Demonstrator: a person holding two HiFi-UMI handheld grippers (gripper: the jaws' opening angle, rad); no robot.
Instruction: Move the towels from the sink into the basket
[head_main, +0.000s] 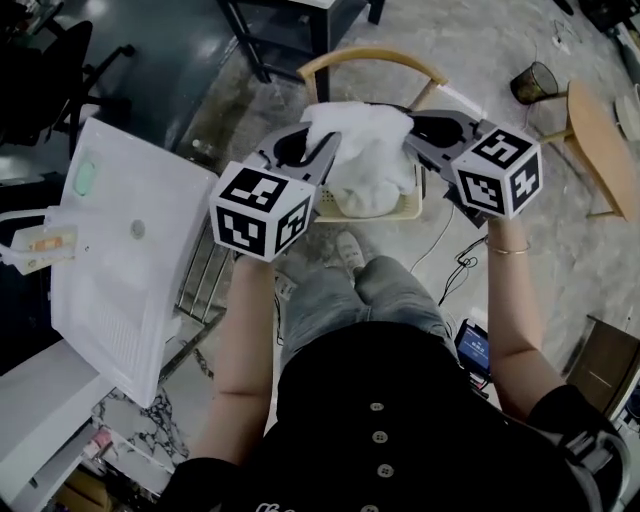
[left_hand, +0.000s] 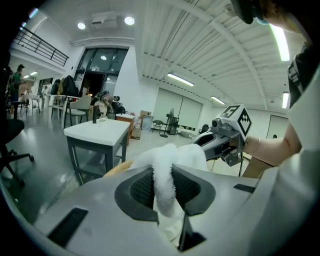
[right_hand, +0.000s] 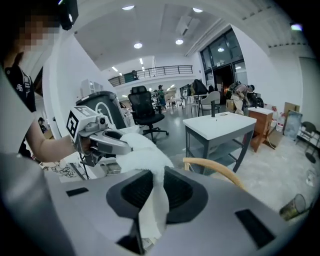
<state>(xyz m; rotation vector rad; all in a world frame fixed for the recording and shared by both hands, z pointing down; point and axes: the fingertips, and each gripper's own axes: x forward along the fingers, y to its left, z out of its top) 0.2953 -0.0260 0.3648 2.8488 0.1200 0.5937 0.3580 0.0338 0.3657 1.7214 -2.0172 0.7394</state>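
A white towel (head_main: 365, 150) hangs bunched between my two grippers, just above a cream basket (head_main: 408, 208) that stands on a chair seat. My left gripper (head_main: 322, 152) is shut on the towel's left side, and its own view shows the towel (left_hand: 165, 180) pinched between the dark pads. My right gripper (head_main: 418, 133) is shut on the right side, with a fold of the towel (right_hand: 152, 200) clamped in its jaws. The towel's lower part sags into the basket. The white sink (head_main: 130, 260) lies at the left, and no towel shows in it.
A wooden chair back (head_main: 370, 58) curves behind the basket. A grey table (head_main: 290, 30) stands beyond it. At the right are a round wooden table (head_main: 600, 140) and a black wire bin (head_main: 535, 80). Cables (head_main: 455, 265) lie on the floor by my legs.
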